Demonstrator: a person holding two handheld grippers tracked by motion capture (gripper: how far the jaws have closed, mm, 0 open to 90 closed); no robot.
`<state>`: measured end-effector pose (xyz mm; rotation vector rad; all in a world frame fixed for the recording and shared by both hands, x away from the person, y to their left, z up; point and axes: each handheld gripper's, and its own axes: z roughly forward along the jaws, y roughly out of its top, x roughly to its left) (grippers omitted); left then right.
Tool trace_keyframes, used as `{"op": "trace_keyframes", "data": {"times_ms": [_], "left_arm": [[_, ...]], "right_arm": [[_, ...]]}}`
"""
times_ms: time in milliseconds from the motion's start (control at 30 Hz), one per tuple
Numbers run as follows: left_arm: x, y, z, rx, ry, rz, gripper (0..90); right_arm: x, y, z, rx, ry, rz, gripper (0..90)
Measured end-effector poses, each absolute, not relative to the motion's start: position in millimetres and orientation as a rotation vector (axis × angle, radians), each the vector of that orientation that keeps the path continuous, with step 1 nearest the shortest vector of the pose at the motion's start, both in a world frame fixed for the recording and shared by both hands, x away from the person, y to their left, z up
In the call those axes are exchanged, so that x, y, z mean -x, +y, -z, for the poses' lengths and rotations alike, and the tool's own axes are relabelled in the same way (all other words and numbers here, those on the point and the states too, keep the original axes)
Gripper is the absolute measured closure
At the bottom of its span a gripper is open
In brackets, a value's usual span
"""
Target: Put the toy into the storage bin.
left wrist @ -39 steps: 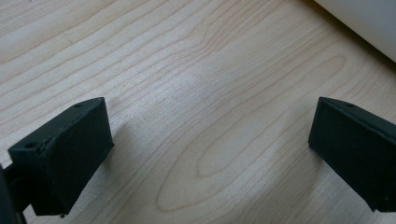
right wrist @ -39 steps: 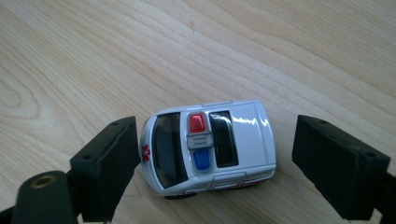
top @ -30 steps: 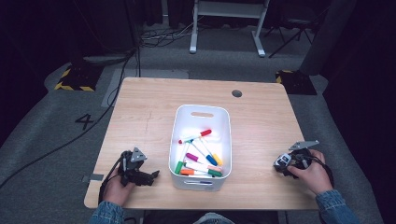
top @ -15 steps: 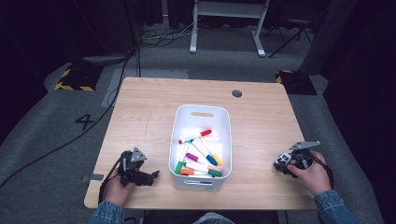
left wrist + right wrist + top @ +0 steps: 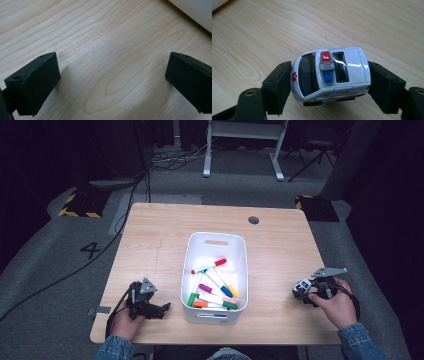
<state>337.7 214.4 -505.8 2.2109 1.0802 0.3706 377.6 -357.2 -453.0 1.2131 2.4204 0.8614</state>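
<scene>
The high view looks forward and down on the whole table (image 5: 160,245). Each hand-held gripper camera looks closely along its jaws at that same tabletop.

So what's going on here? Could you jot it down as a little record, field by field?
surface: wooden table
right gripper: jaws shut on a white toy ambulance with red and blue roof lights, near the table's right edge
left gripper: jaws open, nothing between them, over bare wood beside the bin
centre: white plastic bin holding coloured markers
hands: one on each gripper, denim sleeves
</scene>
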Motion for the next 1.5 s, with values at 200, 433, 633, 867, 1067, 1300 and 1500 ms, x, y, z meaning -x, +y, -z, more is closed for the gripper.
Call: {"op": "trace_keyframes", "data": {"times_ms": [200, 433, 633, 867, 1067, 1300, 1500], "left_arm": [[-338, 215, 506, -2.213, 1.076, -0.371, 0.0], [-338, 215, 506, -2.213, 1.077, -0.372, 0.0], [-338, 215, 506, -2.213, 1.076, -0.372, 0.0], [-338, 214, 506, -2.211, 1.079, -0.372, 0.0], [-338, 214, 506, -2.211, 1.08, -0.372, 0.0], [-337, 214, 506, -2.21, 1.086, -0.373, 0.0], [-335, 215, 506, -2.211, 1.089, -0.374, 0.0]], "right_arm": [[-375, -353, 439, -1.195, 2.399, -0.912, 25.6], [-370, -348, 424, -1.171, 2.372, -0.981, 25.6], [-366, -344, 410, -1.157, 2.341, -1.059, 25.6], [-362, -337, 392, -1.114, 2.292, -1.131, 25.6], [-360, -329, 378, -1.05, 2.292, -1.162, 25.6], [-358, -315, 367, -1.005, 2.314, -1.199, 25.6], [-361, -298, 360, -0.949, 2.339, -1.216, 25.5]]}}
